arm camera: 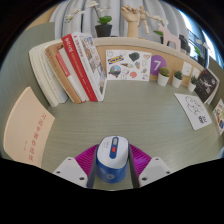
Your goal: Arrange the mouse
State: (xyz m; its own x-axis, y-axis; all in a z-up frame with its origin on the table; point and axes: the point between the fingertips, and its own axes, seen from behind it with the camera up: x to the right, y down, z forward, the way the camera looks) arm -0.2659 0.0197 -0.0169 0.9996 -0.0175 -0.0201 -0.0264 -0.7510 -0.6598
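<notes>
A blue and white computer mouse (109,160) sits between my two fingers, its nose pointing away from me over the pale green desk (120,115). My gripper (110,162) is shut on the mouse: the magenta pads (87,157) press on its left and right sides. The rear of the mouse is hidden low between the fingers. I cannot tell whether the mouse rests on the desk or hangs just above it.
A row of books (72,68) leans at the far left. A light wooden board (30,125) lies on the desk at the left. A printed card (128,65), a purple cup (164,68) and small plants stand along the back. A paper sheet (195,108) lies at the right.
</notes>
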